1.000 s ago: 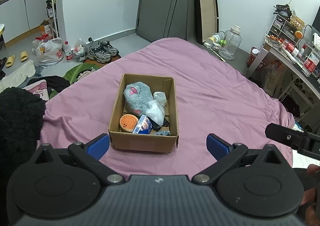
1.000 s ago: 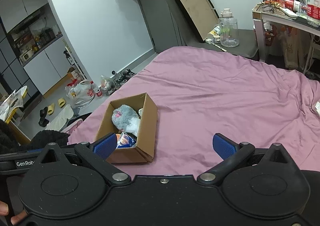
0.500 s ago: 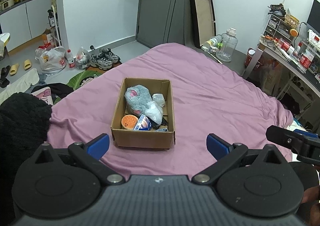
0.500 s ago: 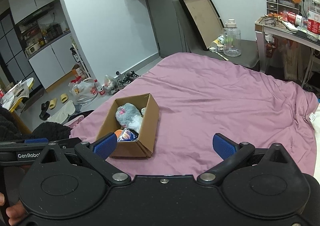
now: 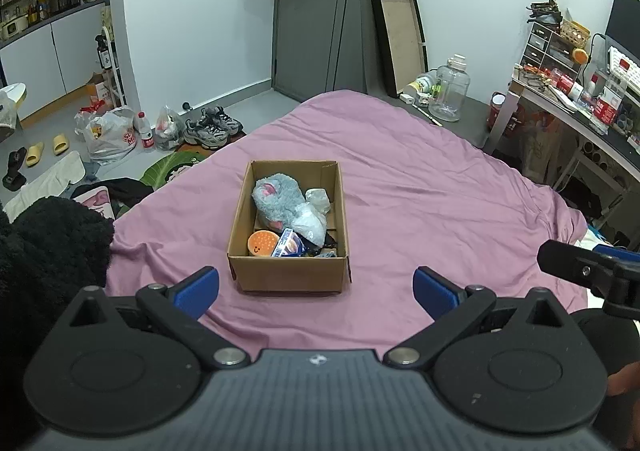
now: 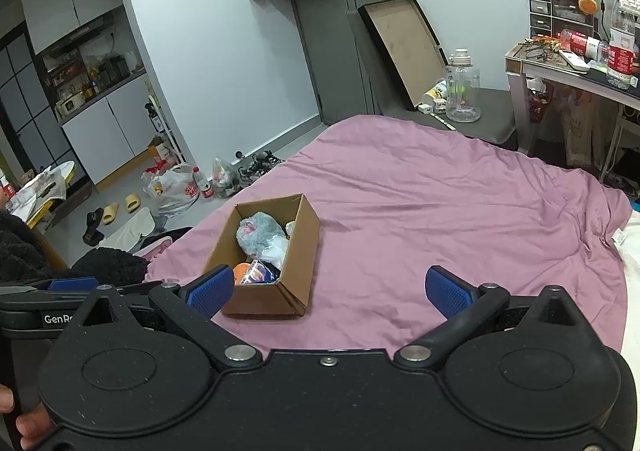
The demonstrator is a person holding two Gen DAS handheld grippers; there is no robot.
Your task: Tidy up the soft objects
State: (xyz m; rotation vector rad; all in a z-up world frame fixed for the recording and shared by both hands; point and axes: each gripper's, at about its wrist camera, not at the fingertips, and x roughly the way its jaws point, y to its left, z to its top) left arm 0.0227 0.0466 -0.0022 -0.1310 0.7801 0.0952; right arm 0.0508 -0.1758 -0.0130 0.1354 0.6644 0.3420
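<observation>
A brown cardboard box (image 5: 290, 271) stands on the pink bedsheet (image 5: 420, 203); it also shows in the right wrist view (image 6: 304, 251). Inside lie a grey plush toy (image 5: 276, 199), an orange round toy (image 5: 262, 243), a blue-white packet (image 5: 288, 243) and a clear bagged item (image 5: 310, 221). My left gripper (image 5: 316, 289) is open and empty, held above the bed just in front of the box. My right gripper (image 6: 330, 289) is open and empty, to the right of the box; its tip shows in the left wrist view (image 5: 576, 267).
A black fluffy garment (image 5: 44, 251) lies at the bed's left edge. Shoes (image 5: 212, 127), bags (image 5: 110, 133) and slippers (image 5: 36, 149) litter the floor on the left. A clear jug (image 5: 450, 89) and a cluttered desk (image 5: 580, 99) stand at the right.
Both grippers have pulled back and tilted up from the box, so it looks smaller and more of the room shows. Both stay open and empty.
</observation>
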